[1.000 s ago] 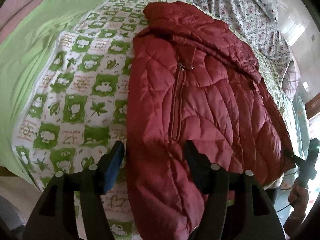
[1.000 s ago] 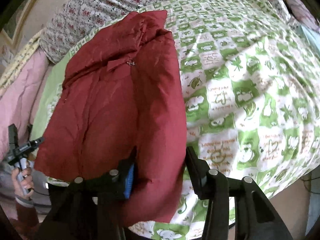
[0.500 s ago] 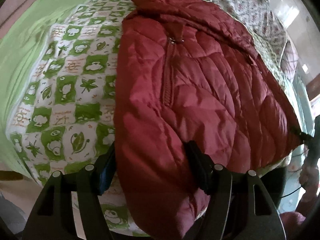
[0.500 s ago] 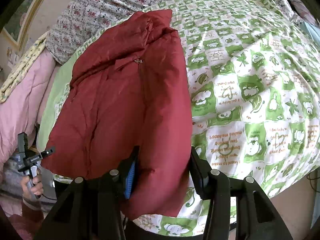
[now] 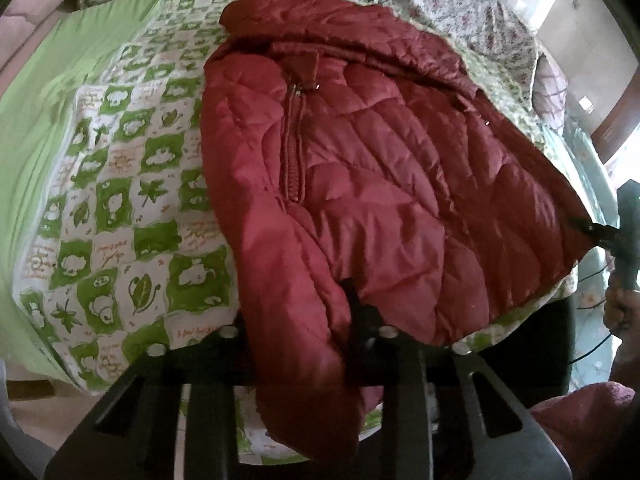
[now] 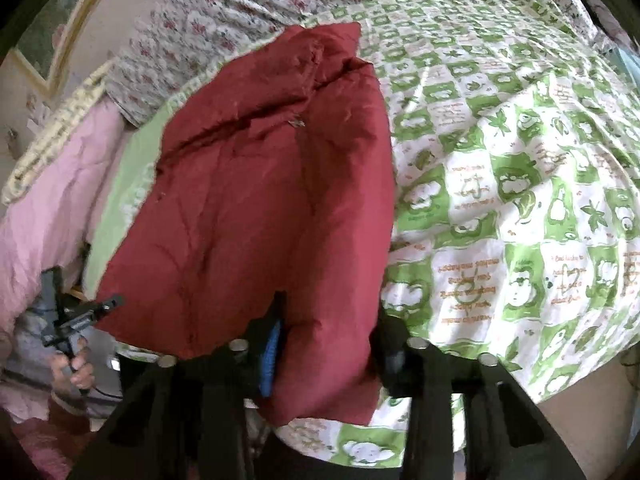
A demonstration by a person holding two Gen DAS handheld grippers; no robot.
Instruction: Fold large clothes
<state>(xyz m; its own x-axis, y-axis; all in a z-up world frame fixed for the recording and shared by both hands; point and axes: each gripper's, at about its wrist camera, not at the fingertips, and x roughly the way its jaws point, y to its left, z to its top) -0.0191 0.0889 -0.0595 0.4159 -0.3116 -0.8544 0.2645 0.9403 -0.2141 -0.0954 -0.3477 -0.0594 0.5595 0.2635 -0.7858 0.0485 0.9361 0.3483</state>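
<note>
A dark red quilted jacket [image 5: 380, 184] lies on a bed, zipper up, hood at the far end. My left gripper [image 5: 296, 332] is shut on the jacket's near hem corner; the cloth bunches between the fingers and hangs over them. In the right wrist view the jacket [image 6: 260, 208] fills the left half, and my right gripper [image 6: 328, 340] is shut on the other hem corner, a thick fold between its fingers. Each gripper shows small in the other's view, at the jacket's far corner.
The bed carries a green-and-white checked quilt [image 6: 500, 184] with a plain green border [image 5: 40, 112]. A floral sheet [image 6: 248, 12] lies at the head end. A pink blanket [image 6: 52, 200] lies beside the bed. The near bed edge drops off just below the grippers.
Both grippers moved in onto the jacket's hem and their fingers closed on the cloth. The hem has been gathered and pulled toward the near bed edge.
</note>
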